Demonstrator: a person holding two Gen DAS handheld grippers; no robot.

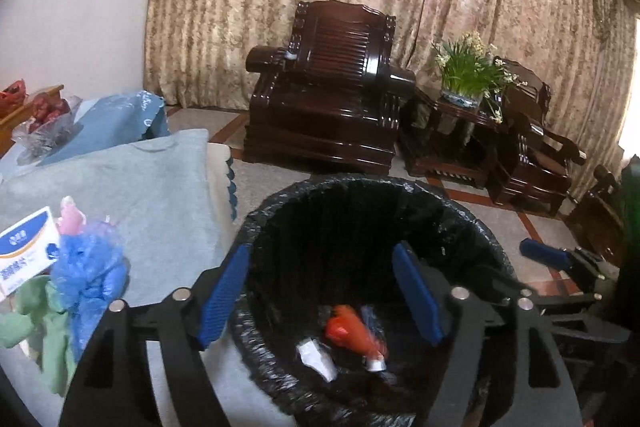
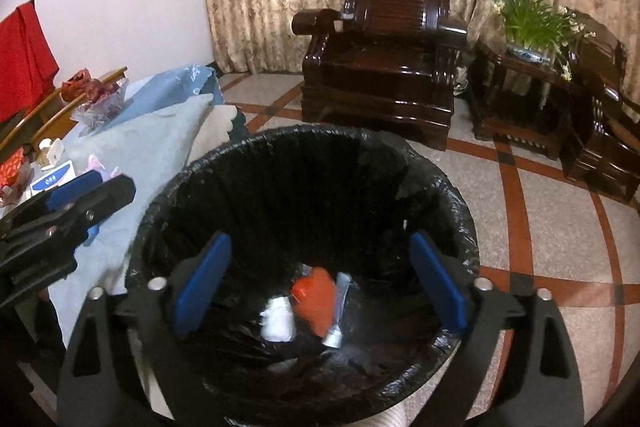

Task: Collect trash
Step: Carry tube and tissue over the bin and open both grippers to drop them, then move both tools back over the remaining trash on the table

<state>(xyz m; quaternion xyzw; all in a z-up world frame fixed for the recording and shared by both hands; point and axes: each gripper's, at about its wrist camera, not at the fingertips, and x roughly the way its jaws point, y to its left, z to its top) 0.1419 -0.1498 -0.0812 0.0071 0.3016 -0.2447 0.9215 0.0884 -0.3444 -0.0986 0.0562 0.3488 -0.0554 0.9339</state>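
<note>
A bin lined with a black bag (image 1: 256, 223) (image 2: 160, 195) stands on the floor beside the table. Inside lie an orange wrapper (image 1: 352, 333) (image 2: 316, 301), a white crumpled piece (image 1: 316, 359) (image 2: 278, 319) and a small tube (image 2: 339, 307). My left gripper (image 1: 320, 295) is open and empty over the bin's left rim. My right gripper (image 2: 320, 283) is open and empty above the bin's mouth; it also shows at the right of the left wrist view (image 1: 548, 255). On the table lie a blue plastic wad (image 1: 90, 267), a green cloth (image 1: 48, 331) and a blue-white carton (image 1: 24, 247).
The table carries a light blue cloth (image 1: 132, 195) (image 2: 152, 147) and a glass bowl of red fruit (image 1: 48, 123) (image 2: 100, 99). Dark wooden armchairs (image 1: 332, 99) (image 2: 384, 51) and a side table with a flowering plant (image 1: 468, 75) (image 2: 532, 23) stand before the curtain.
</note>
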